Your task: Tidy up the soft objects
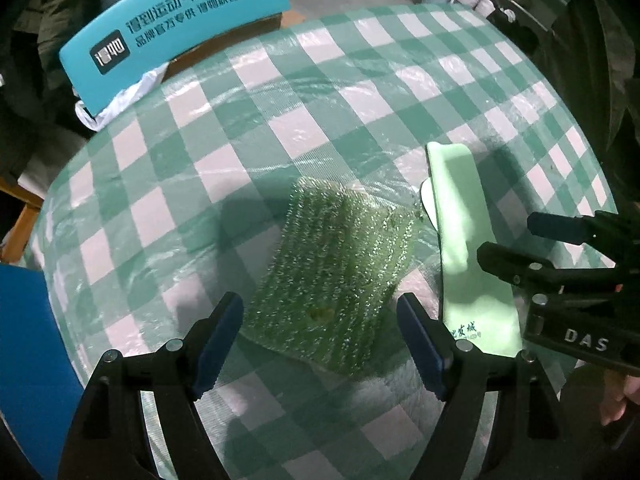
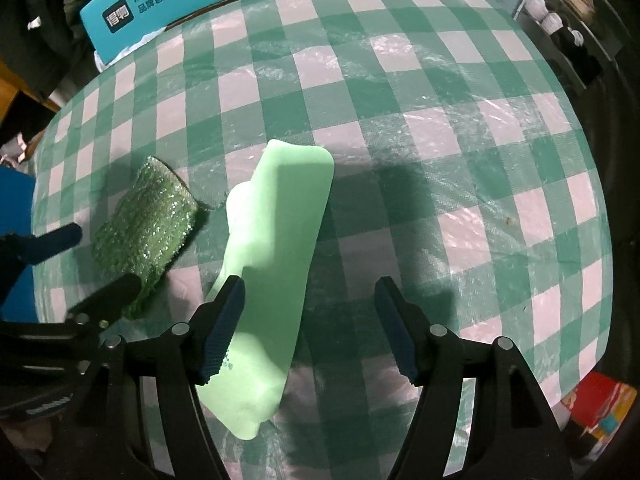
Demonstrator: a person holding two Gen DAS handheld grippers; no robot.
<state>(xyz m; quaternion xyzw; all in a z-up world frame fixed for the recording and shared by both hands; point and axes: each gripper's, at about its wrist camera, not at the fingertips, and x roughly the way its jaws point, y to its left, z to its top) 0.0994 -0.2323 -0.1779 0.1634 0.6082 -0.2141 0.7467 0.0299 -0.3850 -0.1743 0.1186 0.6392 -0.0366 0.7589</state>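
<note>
A glittery dark green scouring sponge lies on the checked table; it also shows in the right wrist view. A long pale green foam pad lies just right of it, also in the right wrist view. My left gripper is open and empty, with the sponge's near end between its fingers. My right gripper is open and empty over the foam pad's near half. The right gripper shows in the left wrist view. The left gripper shows in the right wrist view.
The round table has a green and white checked cloth under clear plastic. A teal sign board stands at the far left edge. A blue object is at the left. Shelves with jars stand at the far right.
</note>
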